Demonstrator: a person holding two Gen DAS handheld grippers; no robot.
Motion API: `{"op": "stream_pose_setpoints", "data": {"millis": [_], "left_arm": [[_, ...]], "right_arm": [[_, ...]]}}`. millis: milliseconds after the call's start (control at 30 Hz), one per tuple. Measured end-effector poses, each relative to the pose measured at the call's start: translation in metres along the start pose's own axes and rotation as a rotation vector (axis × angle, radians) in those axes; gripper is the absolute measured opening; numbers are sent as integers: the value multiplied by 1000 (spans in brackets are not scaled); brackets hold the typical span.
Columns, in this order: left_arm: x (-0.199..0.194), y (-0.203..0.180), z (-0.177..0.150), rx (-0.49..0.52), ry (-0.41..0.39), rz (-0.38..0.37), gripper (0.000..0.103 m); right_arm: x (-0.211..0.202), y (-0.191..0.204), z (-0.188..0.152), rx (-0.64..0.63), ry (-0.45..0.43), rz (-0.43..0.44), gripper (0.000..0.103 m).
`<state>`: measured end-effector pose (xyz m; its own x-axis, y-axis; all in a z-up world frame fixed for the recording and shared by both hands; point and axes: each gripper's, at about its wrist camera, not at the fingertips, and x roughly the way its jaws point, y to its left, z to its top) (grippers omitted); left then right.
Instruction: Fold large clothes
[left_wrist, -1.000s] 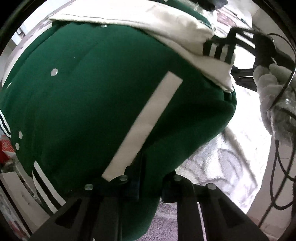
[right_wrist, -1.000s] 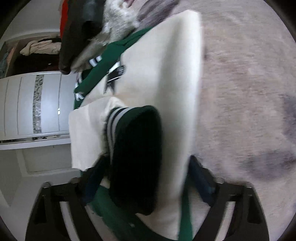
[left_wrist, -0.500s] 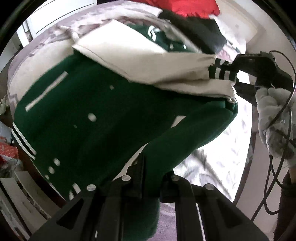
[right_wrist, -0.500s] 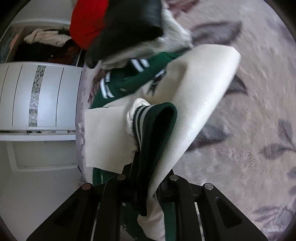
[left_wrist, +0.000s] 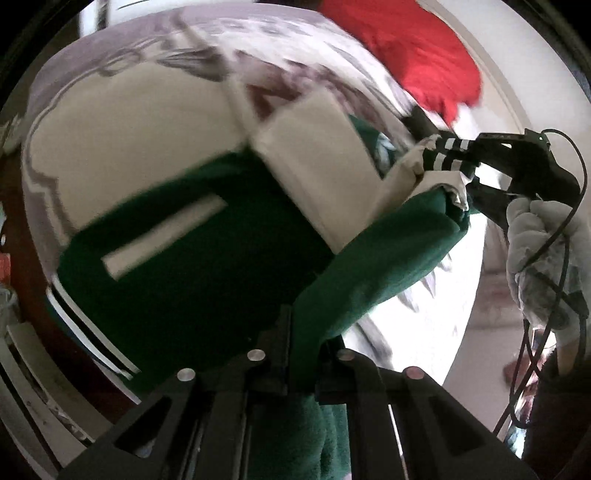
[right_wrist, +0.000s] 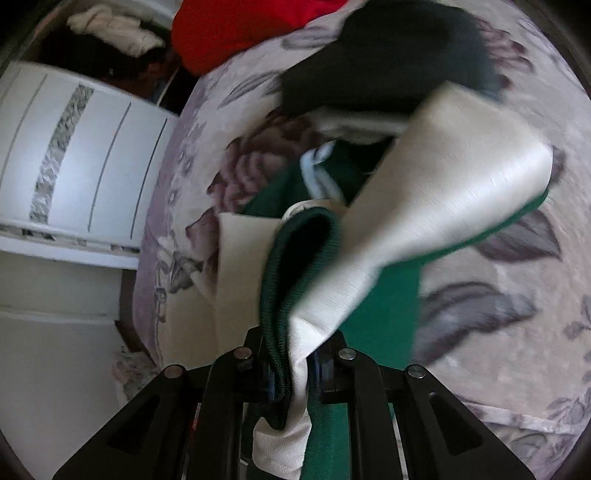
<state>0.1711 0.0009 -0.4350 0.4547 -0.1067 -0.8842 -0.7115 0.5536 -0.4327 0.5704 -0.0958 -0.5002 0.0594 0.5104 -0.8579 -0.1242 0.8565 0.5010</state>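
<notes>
A green varsity jacket with cream sleeves is held up over a floral bedspread. My left gripper is shut on the jacket's green edge. My right gripper is shut on a striped green cuff and a cream sleeve. The right gripper also shows in the left wrist view, pinching the striped cuff, held by a gloved hand.
A red garment and a dark garment lie at the far end of the bed. A white wardrobe stands left of the bed. A cable hangs from the right gripper.
Both grippers have lifted and pulled back with the jacket. More bedspread shows beneath it. The right gripper has closed on the cuff and sleeve.
</notes>
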Motion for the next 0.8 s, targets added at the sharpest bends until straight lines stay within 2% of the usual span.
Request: {"op": "stream_pose_setpoints", "data": {"millis": [200,233,300,333,367,400,433,467,500,533,567,667,733,767,800], "left_arm": [[20,87,50,-159,11,-22,6],[30,101,57,-174,26,-25,6],[52,134,70,-254,84,-85,9],[62,147,75,-294,126,-104,13],[70,159,77,-331,162,-130,17],[72,168,78,-359,174,-170,20],[69,173,78,-366,171,-190,28],[62,176,78,-368,164,-212,40],[54,178,77,-377,145,-243,48],[45,180,75,-385,131,-277,58],[36,180,74,-385,118,-297,59],[11,174,59,-344,107,-266,59],[3,169,41,-288,117,-181,60],[4,169,35,-264,140,-158,60],[10,168,24,-236,167,-98,60]], "right_arm": [[99,108,7,-79,78,-118,14],[119,121,8,-84,90,-140,14],[161,143,7,-108,117,-204,15],[177,148,7,-109,124,-230,15],[192,151,6,-114,137,-257,24],[205,155,5,-113,155,-257,40],[210,155,4,-103,172,-233,47],[211,157,2,-93,189,-195,59],[206,158,1,-94,193,-159,68],[201,159,-2,-99,201,-114,71],[192,158,-7,-106,219,-67,72],[159,149,-32,-121,250,0,72],[132,131,-59,-129,257,12,72],[121,122,-71,-121,258,17,72],[109,108,-87,-108,263,15,72]]}}
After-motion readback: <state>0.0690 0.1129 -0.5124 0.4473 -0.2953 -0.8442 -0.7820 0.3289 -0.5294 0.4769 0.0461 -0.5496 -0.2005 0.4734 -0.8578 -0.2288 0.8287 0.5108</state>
